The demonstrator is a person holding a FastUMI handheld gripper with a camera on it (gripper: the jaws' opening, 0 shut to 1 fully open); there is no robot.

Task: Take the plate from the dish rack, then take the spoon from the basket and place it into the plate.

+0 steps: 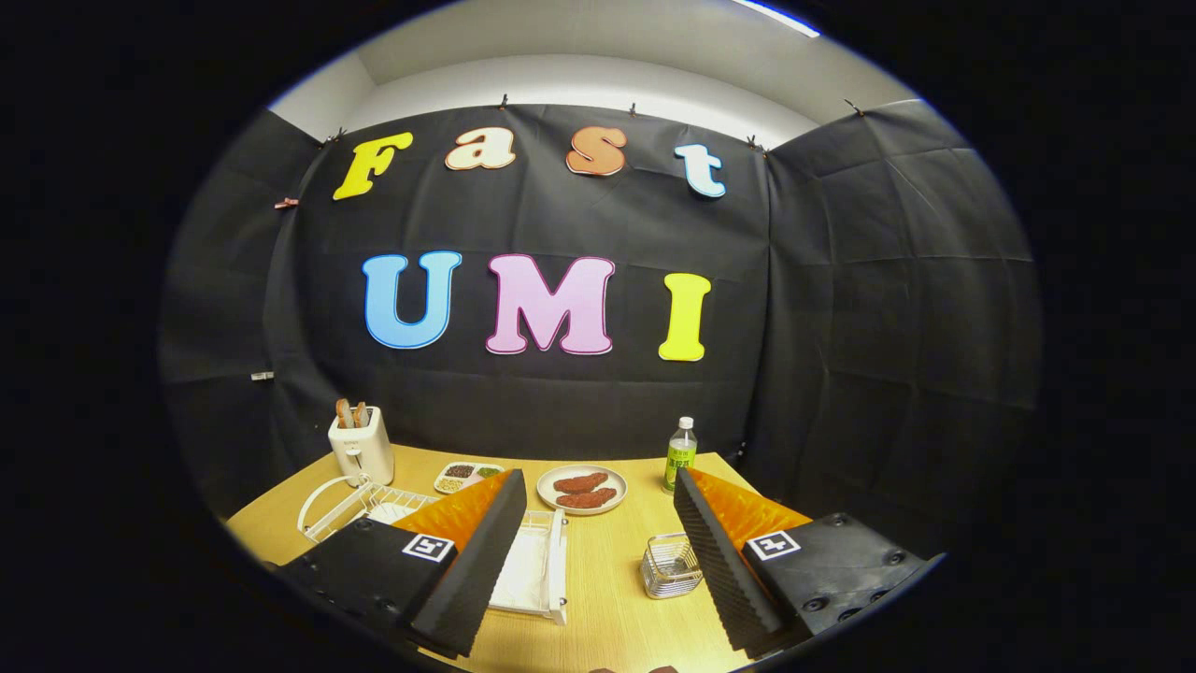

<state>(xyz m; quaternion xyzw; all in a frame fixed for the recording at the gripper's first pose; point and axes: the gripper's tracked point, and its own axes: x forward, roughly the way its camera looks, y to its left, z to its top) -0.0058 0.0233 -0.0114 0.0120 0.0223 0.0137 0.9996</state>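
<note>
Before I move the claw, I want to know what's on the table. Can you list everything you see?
toaster: one, white, two brown slices in it, far corner of the table
dish rack: one, white wire, behind the left finger
divided tray: one, with dark and greenish bits, beside the toaster
plate: one, pale, two reddish-brown pieces on it, beyond the fingers
bottle: one, clear, green label, white cap, beside the plate
basket: one, small clear wire, between the fingers near the right one
table: one, light wood
claw: one, black and orange, fingers open, holding nothing
</note>
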